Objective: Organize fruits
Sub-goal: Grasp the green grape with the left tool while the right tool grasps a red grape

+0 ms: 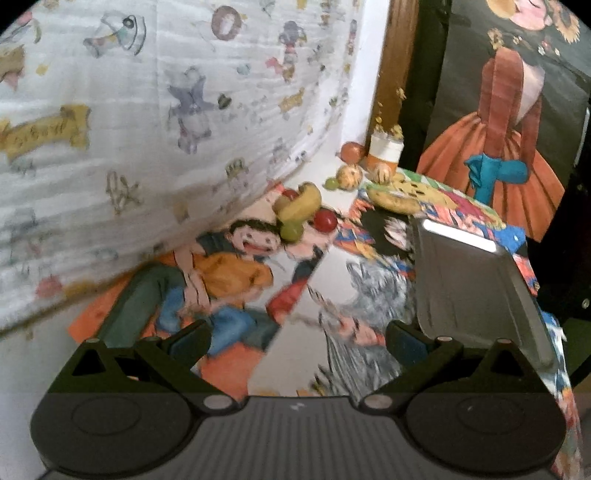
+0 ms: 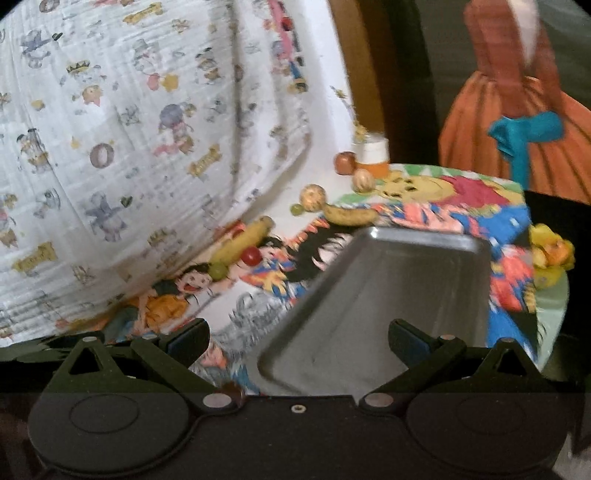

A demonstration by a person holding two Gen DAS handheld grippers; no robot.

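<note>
Through my left wrist camera my left tongs [image 1: 297, 338] gape empty over the cartoon cloth [image 1: 236, 273], the fruits [image 1: 301, 210] far ahead by the metal tray [image 1: 476, 284]; through my right, my right tongs [image 2: 299, 338] gape empty above that tray [image 2: 399, 295], bananas [image 2: 349, 215] beyond it.

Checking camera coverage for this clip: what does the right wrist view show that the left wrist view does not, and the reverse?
Only the right wrist view shows the yellow item at the table's right edge and the metal tray's whole inside, with no fruit in it. Only the left wrist view shows the poster figure's face. Both show the tray, two bananas, the red fruit, the cup, and an open gripper, left and right.
</note>
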